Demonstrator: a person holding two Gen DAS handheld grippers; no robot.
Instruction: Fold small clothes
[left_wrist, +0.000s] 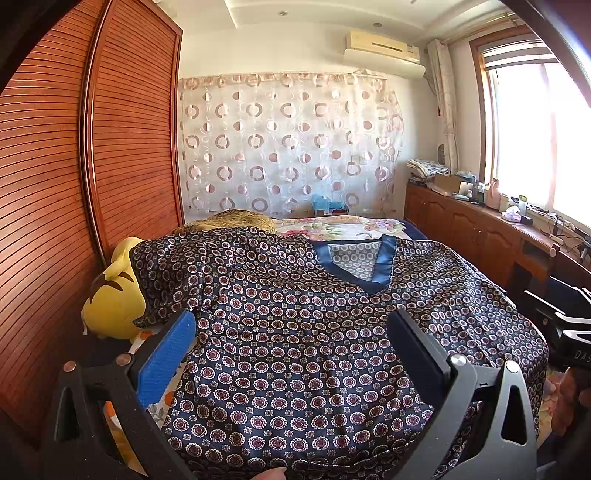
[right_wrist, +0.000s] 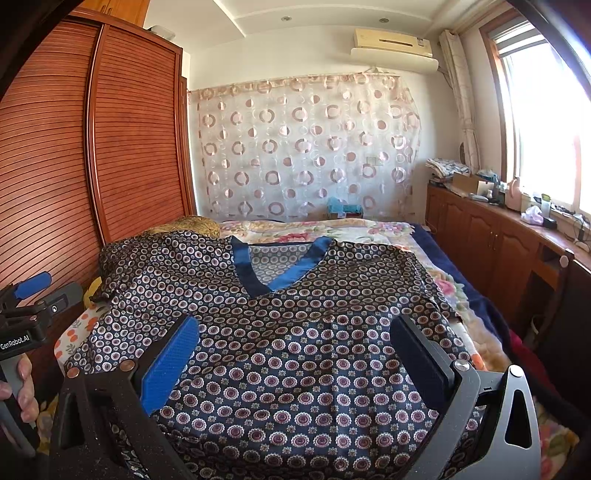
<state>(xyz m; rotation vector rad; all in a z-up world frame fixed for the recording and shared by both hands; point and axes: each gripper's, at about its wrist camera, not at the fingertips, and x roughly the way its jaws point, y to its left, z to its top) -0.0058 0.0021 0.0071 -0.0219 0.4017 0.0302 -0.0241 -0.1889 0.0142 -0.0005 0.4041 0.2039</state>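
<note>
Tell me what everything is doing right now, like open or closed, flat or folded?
Patterned V-neck shirt: spread out on the bed, not folded yet, one sleeve rumpled.
Left gripper: open, holding nothing.
Right gripper: open, holding nothing.
Wardrobe doors: closed.
Circle-print curtain: drawn across the wall.
Yellow plush toy: lying partly under the sleeve.

The navy satin V-neck top with ring print (left_wrist: 295, 332) ran off the bottom edge of both views, its hem unseen. It hid most of the yellow plush toy (left_wrist: 118, 291) beside it. Small bottles on the wooden cabinet (right_wrist: 480, 229) beyond the top were too small to identify.
</note>
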